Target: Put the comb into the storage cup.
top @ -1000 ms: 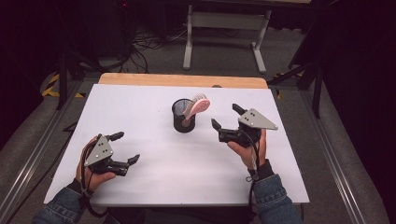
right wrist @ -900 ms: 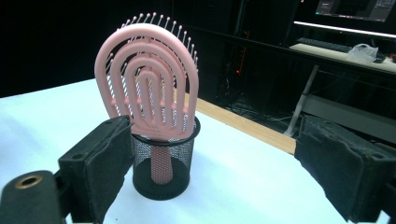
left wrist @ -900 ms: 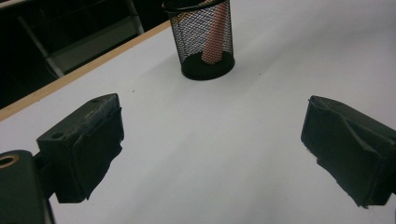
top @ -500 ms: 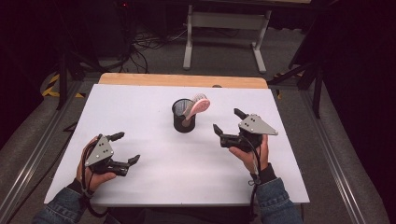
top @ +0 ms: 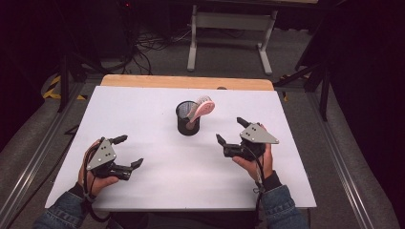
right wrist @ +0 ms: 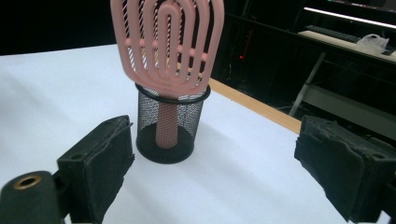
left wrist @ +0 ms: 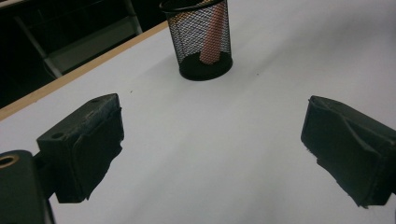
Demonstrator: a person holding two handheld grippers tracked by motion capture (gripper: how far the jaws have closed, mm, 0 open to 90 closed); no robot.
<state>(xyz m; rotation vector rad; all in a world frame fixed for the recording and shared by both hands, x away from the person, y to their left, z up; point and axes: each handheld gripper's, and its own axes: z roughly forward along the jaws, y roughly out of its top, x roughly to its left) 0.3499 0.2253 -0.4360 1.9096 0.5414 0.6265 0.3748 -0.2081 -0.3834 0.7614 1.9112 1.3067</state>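
The white table (top: 157,191) is the largest thing here, with a strip of bare wood (top: 186,82) along its far edge. A black mesh cup (top: 187,119) stands upright on it, a little beyond the middle, and serves as the landmark for everything else.

Beyond the cup, off the table on the grey floor, stands a pale metal frame (top: 229,33) with cables (top: 153,43) trailing to its left.

The right gripper (top: 230,132) sits to the right of the cup and somewhat nearer the person, held in the right hand (top: 255,160) with a denim sleeve (top: 282,210) behind it. Its jaws stand wide apart with nothing between them, and they point toward the cup — in the right gripper view the cup (right wrist: 170,126) shows between the two black pads, near but not touching.

The left gripper (top: 128,151) lies well apart from the cup, to its left and nearer the person, resting low over the table in the left hand (top: 95,174). Its jaws are also spread wide and empty; the left gripper view shows the cup (left wrist: 201,39) far off beyond them.

The pink hairbrush (top: 200,109) stands handle-down inside the cup, its looped head leaning out over the rim toward the right — in the right gripper view the head (right wrist: 168,42) rises well above the rim.
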